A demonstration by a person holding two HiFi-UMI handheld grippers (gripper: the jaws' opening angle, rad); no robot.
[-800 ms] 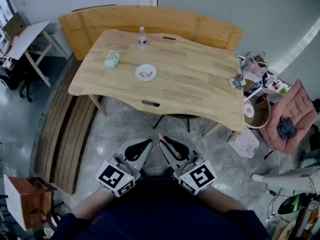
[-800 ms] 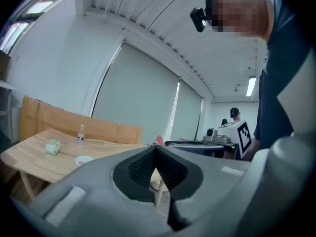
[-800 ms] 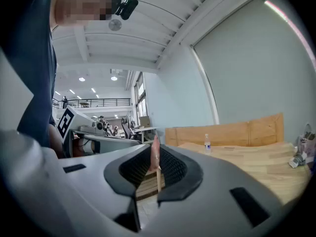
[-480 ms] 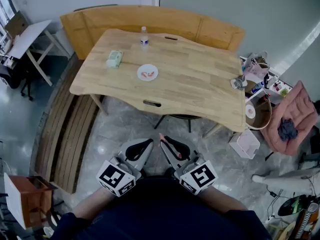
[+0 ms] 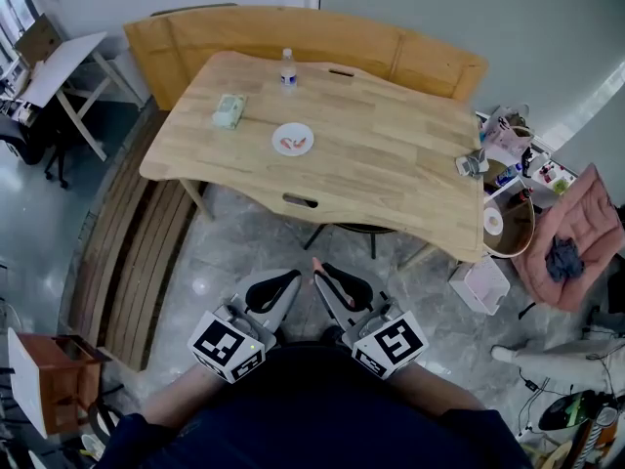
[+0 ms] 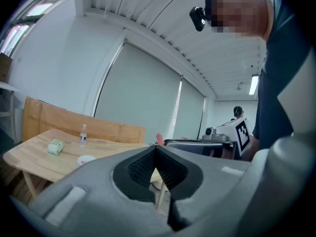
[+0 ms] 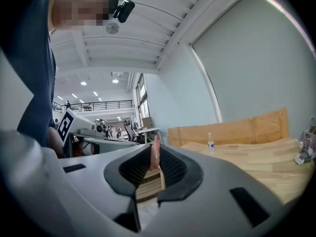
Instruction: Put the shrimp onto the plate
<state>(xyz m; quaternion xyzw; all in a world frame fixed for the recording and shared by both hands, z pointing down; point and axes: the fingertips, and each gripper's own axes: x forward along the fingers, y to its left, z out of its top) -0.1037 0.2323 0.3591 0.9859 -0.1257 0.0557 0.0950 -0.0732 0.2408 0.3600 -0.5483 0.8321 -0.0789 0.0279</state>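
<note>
Between ribbed pads (image 7: pixel 172 168) of right claw (image 7: pixel 154 149), slim pink shrimp (image 7: pixel 155 154) pinched; left claw (image 6: pixel 155 149) clenched, empty.

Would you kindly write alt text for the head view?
The right gripper pinches a pink shrimp, held low beside the shut left gripper. Ahead, a wooden table carries a white plate with other shrimp, a bottle and a green packet.
</note>
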